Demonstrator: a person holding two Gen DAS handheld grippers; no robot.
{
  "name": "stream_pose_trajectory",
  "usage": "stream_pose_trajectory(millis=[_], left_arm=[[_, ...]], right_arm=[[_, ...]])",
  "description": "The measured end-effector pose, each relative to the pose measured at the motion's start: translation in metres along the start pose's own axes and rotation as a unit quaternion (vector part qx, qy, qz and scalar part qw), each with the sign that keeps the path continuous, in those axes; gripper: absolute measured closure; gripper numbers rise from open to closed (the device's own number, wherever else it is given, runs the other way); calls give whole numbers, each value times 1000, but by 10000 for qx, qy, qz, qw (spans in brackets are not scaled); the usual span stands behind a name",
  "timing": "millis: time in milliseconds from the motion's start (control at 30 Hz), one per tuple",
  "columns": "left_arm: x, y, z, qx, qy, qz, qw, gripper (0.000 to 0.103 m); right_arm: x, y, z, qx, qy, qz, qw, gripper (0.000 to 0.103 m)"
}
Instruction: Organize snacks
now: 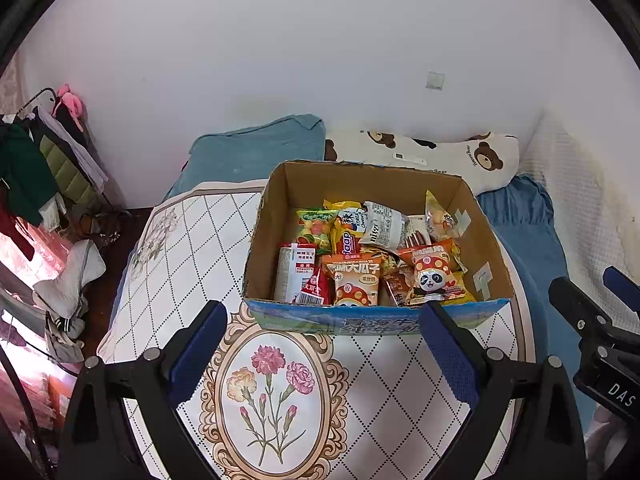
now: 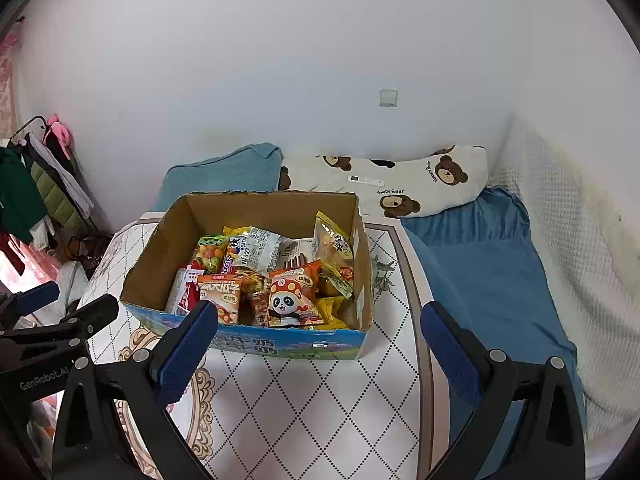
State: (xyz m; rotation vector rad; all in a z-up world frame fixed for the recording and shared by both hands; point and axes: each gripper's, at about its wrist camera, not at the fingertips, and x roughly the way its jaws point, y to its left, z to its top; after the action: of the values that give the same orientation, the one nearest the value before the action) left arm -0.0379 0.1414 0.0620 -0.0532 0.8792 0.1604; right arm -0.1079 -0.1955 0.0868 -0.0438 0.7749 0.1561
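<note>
An open cardboard box (image 1: 276, 200) (image 2: 152, 248) with a blue printed front stands on a round table (image 1: 192, 232) (image 2: 304, 392) with a white diamond-pattern cloth. It holds several snack packets: a panda bag (image 1: 430, 276) (image 2: 290, 300), an orange sunflower-seed bag (image 1: 354, 280) (image 2: 220, 294), a green candy bag (image 1: 316, 226), a white carton (image 1: 294, 272). My left gripper (image 1: 324, 344) is open and empty, just in front of the box. My right gripper (image 2: 320, 344) is open and empty, at the box's front right corner. Each gripper also shows at the edge of the other's view.
Behind the table lies a bed with a blue pillow (image 1: 256, 152), a bear-print pillow (image 1: 440, 156) and a blue sheet (image 2: 488, 264). A clothes rack (image 1: 44, 152) stands at the left by the white wall.
</note>
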Motion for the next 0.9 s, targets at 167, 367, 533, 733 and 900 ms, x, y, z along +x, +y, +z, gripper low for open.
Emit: stream_pose_trajectory(millis=[167, 367, 533, 733, 900], left_arm=[[-3, 1, 2, 4, -26, -19, 10000, 5], [-5, 0, 2, 7, -50, -32, 10000, 5], [-5, 1, 2, 19, -32, -47, 10000, 5], [-4, 0, 0, 32, -16, -59, 10000, 5], [-3, 1, -2, 15, 2, -68, 10000, 5]], right_arm=[[0, 0, 1, -2, -11, 16, 10000, 0], [-3, 0, 0, -18, -36, 40, 10000, 0], [-4, -1, 0, -16, -30, 52, 10000, 0], [-4, 1, -2, -40, -7, 60, 10000, 0], [-3, 2, -2, -36, 12, 85, 10000, 0]])
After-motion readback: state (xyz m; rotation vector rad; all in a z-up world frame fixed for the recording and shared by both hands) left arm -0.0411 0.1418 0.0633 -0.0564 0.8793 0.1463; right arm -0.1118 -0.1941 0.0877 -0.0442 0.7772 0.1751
